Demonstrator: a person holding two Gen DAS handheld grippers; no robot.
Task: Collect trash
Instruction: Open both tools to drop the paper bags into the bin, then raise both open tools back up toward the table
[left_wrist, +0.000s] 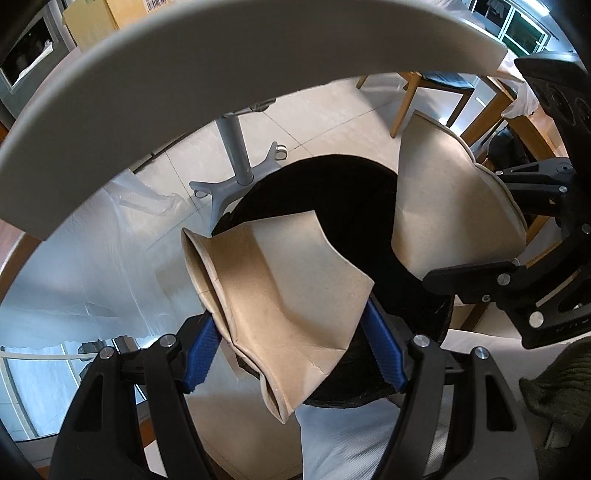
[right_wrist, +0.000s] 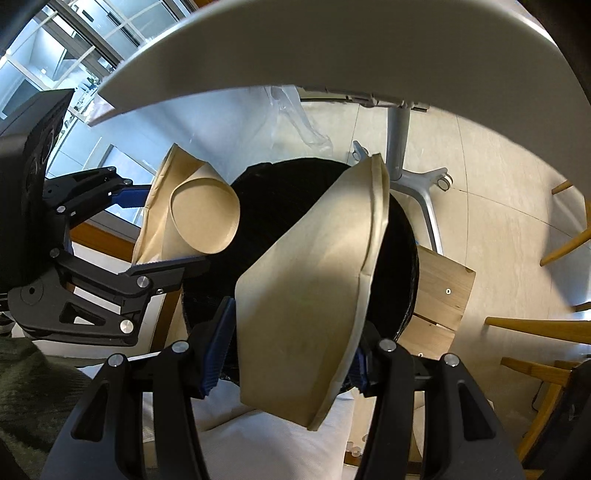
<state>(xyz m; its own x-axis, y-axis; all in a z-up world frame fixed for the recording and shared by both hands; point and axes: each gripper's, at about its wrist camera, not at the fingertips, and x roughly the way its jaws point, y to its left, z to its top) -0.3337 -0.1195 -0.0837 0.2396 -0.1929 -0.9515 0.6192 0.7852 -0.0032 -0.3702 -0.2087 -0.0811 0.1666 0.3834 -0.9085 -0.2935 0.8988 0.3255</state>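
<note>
Left wrist view: your left gripper (left_wrist: 295, 343) is filling the lower half of the frame, its blue fingers (left_wrist: 201, 360) standing moderately apart and pressing on either side of a crushed brown paper cup (left_wrist: 280, 306). You are holding this cup slantwise, its flattened rim toward the lower centre and its creased body rising toward the middle of the frame. Behind it, the round black bin (left_wrist: 332, 192) is showing its dark mouth at centre frame. At the right, your right gripper (left_wrist: 480, 273) is reaching in, clamping a second flattened paper cup (left_wrist: 450, 206) that is hanging over the right part of the bin opening. A pale curved table edge (left_wrist: 221, 85) is arching across the top, and a grey wheeled table leg (left_wrist: 236, 155) is standing on the tiled floor (left_wrist: 325, 114) just behind the bin.

Right wrist view: your right gripper (right_wrist: 291, 354) is occupying the lower centre, its jaws narrowly apart and gripping the flattened paper cup (right_wrist: 310, 295), which is tilting up toward the upper right over the black bin (right_wrist: 273, 206). At the left, your left gripper (right_wrist: 147, 229) is holding the crushed brown paper cup (right_wrist: 192, 218), its round base facing you, over the left edge of the bin. A wooden board (right_wrist: 439, 291) is lying just right of the bin. Both cups are hanging above the bin, apart from each other.
</note>
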